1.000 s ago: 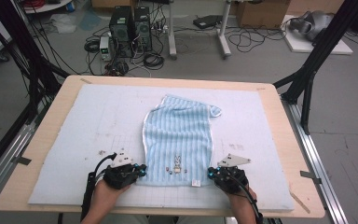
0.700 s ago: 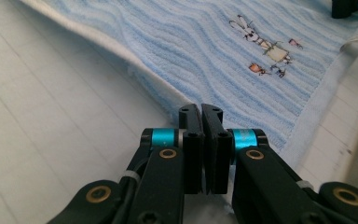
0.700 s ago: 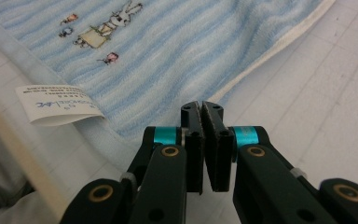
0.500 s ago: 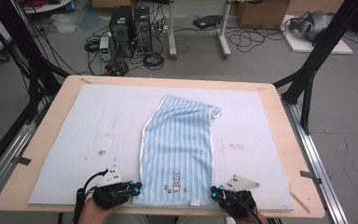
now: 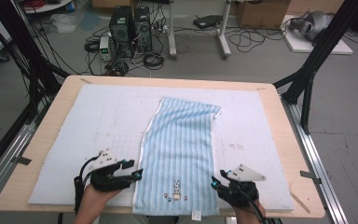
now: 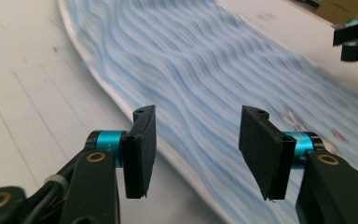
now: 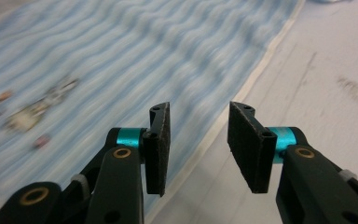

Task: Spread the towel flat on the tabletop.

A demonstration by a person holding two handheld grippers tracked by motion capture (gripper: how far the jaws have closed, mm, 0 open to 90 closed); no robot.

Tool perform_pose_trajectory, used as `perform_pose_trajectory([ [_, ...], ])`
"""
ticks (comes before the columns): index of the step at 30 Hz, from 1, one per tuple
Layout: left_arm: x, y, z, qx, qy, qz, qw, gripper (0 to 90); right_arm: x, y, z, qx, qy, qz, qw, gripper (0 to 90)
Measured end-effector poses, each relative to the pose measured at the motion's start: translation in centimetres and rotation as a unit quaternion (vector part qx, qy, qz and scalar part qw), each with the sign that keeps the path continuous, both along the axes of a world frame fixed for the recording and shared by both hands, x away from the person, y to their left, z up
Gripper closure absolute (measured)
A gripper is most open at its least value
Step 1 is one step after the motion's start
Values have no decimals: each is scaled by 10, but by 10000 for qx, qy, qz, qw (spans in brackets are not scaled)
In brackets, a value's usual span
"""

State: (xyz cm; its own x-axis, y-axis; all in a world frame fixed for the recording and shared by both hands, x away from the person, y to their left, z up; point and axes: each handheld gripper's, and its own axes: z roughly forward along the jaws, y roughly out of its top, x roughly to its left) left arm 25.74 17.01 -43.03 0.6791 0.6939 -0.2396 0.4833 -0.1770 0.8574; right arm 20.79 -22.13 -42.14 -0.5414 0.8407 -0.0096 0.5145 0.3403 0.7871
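Observation:
A light blue striped towel [image 5: 182,149] with a small rabbit motif lies spread flat and lengthwise on the white mat [image 5: 93,126], its near edge at the table's front. My left gripper [image 5: 137,174] sits just off the towel's near left edge, and its jaws have just been opening. In the left gripper view the left gripper [image 6: 196,144] stands open with nothing between its pads, the towel [image 6: 205,65] lying under it. My right gripper [image 5: 214,183] is at the near right edge, also just opening. Nothing sits between the right gripper [image 7: 198,140] pads; the towel's [image 7: 88,60] white hem runs below.
The wooden table [image 5: 286,140] carries the mat. Black frame legs [image 5: 307,84] stand at both sides. On the floor beyond are computer towers [image 5: 130,25], cables and cardboard boxes. In the left gripper view, the other gripper [image 6: 356,39] shows at the top right.
The towel was drawn toward the near edge and stretched flat from a rumpled shape. Both grippers, shut on its near corners before, now stand open beside it.

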Motion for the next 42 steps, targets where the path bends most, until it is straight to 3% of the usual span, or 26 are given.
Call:
perform_pose_trajectory([
  [2,16,-4,-1,-40,101,130,9999,498,15,3,-2,-96,-39,-150,9998,589],
  [5,33,-13,-6,147,214,254,9993,536,34,8,-7,-171,36,-288,9994,595],
  [9,43,-23,-18,585,540,350,9962,588,48,15,-15,-292,302,-269,9988,647],
  [11,39,-26,-21,800,307,413,9955,659,50,18,-21,-437,455,-256,9977,699],
  [12,37,-26,-20,900,237,411,9948,702,48,18,-22,-370,399,-259,9982,757],
  [13,34,-25,-21,989,164,361,9943,803,45,17,-22,-304,427,-230,9984,806],
  [15,29,-21,-21,901,240,310,9952,876,40,17,-22,-343,419,-142,9984,857],
  [21,0,-16,-22,647,280,16,9975,879,16,9,-21,-300,420,-1,9987,858],
  [28,-18,-14,-23,598,307,-243,9974,879,-12,-2,-17,-332,356,42,9988,876],
  [29,-18,-14,-22,577,302,-252,9976,880,-14,-3,-16,-296,317,31,9991,851],
  [33,-10,-10,-18,456,196,-29,9988,653,-4,-7,-10,-132,167,-124,9997,736],
  [37,2,-5,-15,61,-11,118,9999,506,13,5,-16,23,321,-158,9994,586],
  [38,5,-3,-13,-21,-42,139,9999,497,15,10,-20,-78,391,-109,9991,571],
  [40,13,-1,-8,-52,-172,201,9996,482,17,15,-25,-250,349,-28,9991,619],
  [42,22,1,-2,-80,-219,214,9995,476,14,14,-23,-296,355,120,9989,817],
])
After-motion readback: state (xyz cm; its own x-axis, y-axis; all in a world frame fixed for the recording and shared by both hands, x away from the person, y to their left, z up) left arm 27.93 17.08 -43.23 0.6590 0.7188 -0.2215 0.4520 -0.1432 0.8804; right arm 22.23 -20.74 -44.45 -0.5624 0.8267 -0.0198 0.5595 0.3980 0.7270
